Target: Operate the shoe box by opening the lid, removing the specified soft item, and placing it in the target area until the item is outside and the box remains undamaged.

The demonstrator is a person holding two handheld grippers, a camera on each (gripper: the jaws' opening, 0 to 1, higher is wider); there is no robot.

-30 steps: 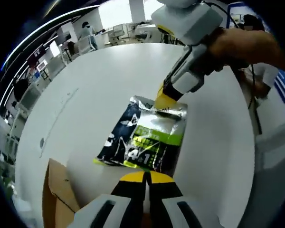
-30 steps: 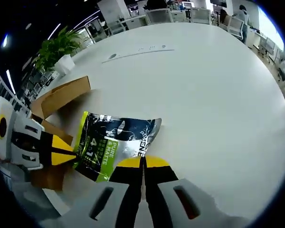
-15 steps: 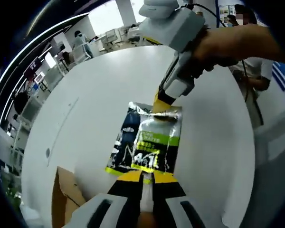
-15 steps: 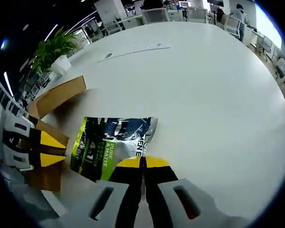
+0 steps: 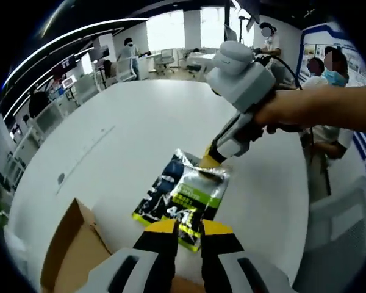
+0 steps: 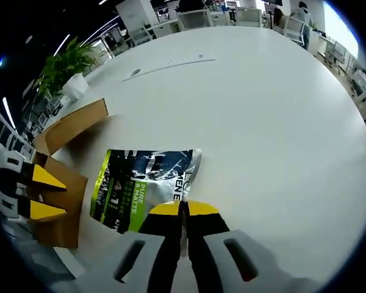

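Note:
A dark blue, silver and green foil pouch (image 5: 182, 196) (image 6: 145, 182) lies on the white table (image 6: 262, 122), beside the open cardboard shoe box (image 5: 70, 259) (image 6: 64, 210). My right gripper (image 6: 183, 211) is shut on the pouch's silver end; in the left gripper view it (image 5: 211, 160) reaches in from the upper right, held by a hand. My left gripper (image 5: 189, 231) hovers open just short of the pouch's green end. In the right gripper view it (image 6: 41, 194) sits over the box with its yellow tips spread apart and nothing between them.
The box's brown lid flap (image 6: 73, 125) stands up toward the table's middle. A potted plant (image 6: 70, 64) stands off the table's far left. People (image 5: 329, 67) stand past the table edge. Office chairs and desks ring the room behind.
My left gripper let go of the pouch's green end, opened and drew back over the box. The right gripper stays shut on the silver end. The pouch settled flat.

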